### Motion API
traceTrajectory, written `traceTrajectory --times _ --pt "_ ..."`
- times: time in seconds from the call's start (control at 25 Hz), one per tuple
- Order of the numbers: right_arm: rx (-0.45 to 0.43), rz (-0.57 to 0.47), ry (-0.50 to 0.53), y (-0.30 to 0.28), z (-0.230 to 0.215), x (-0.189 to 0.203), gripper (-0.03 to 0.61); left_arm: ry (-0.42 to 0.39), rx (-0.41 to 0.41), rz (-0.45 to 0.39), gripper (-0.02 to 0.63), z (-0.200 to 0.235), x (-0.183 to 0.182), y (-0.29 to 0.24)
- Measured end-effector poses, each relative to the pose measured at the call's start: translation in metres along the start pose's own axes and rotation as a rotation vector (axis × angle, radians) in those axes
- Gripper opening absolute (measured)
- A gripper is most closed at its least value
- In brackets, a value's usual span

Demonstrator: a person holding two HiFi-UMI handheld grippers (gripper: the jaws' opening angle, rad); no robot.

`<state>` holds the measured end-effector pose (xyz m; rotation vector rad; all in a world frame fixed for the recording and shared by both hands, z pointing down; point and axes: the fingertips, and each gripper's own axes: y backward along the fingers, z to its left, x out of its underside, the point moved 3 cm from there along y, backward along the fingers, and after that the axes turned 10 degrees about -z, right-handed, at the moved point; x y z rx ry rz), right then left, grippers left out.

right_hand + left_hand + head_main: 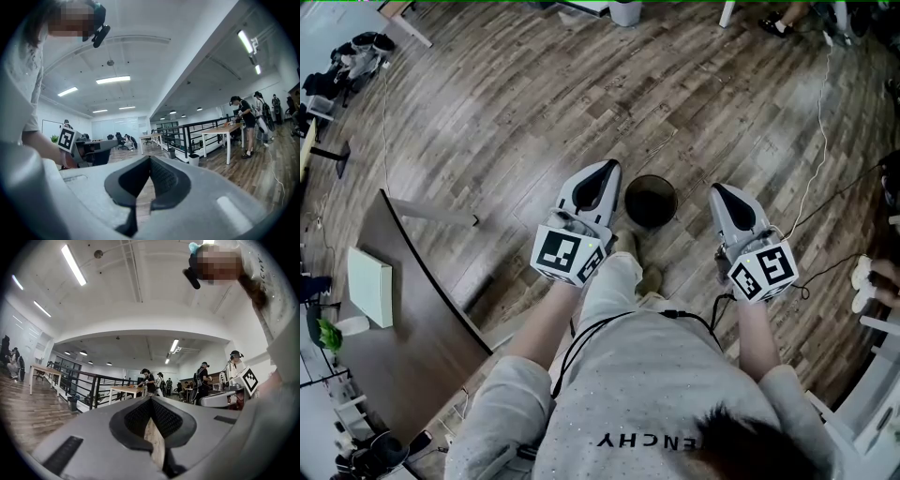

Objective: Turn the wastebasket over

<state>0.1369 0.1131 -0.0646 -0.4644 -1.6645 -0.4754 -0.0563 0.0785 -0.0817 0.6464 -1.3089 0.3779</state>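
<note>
Wastebasket on floor btwn L tongs & R tongs.

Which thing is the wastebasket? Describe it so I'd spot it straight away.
Start from the grey-brown wooden plank floor in front of the person. Between the grey left gripper and the grey right gripper stands a small dark round wastebasket, upright, its mouth facing up. It is the only round, dark thing there.

White box on dark desk; wood floor.

The wooden floor bears an upright wastebasket and a white cable.
</note>
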Motion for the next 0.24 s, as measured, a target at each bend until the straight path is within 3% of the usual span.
traceTrajectory --times 0.24 --pt "-0.001 0.011 0.001 -0.0011 0.0032 0.0037 0.002 0.003 -0.002 -0.002 -0.002 0.0029 0.0017 0.0022"
